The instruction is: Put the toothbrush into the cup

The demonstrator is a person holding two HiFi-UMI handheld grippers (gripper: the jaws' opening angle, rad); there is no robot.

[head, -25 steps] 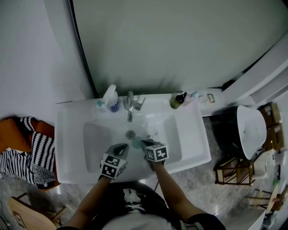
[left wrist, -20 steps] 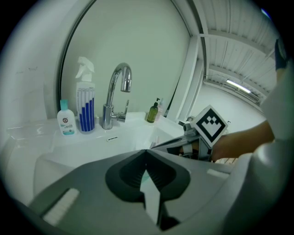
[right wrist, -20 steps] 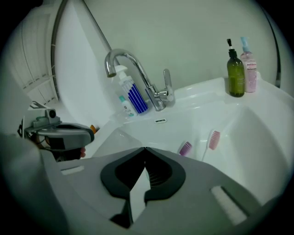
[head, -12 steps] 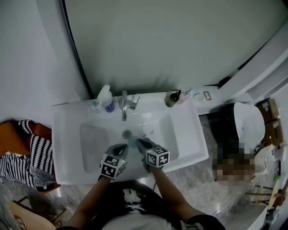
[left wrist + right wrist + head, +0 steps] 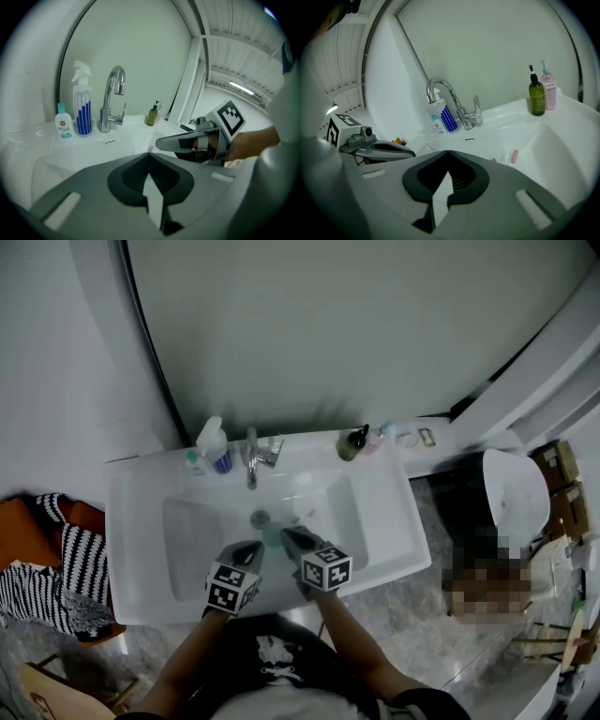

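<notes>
Toothbrush (image 5: 513, 156): head pokes up just right of cup (image 5: 272, 538), over basin (image 5: 375, 521), seemingly placed in it; right gripper (image 5: 289, 536) jaws together, holding nothing; left gripper (image 5: 251, 547) apparently pinching cup rim; next move likely calls for setting cup down upright.

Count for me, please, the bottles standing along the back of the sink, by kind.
Spray bottle: 1
Small teal-capped bottle: 1
Green pump bottle: 1
Pink bottle: 1
Total: 4
</notes>
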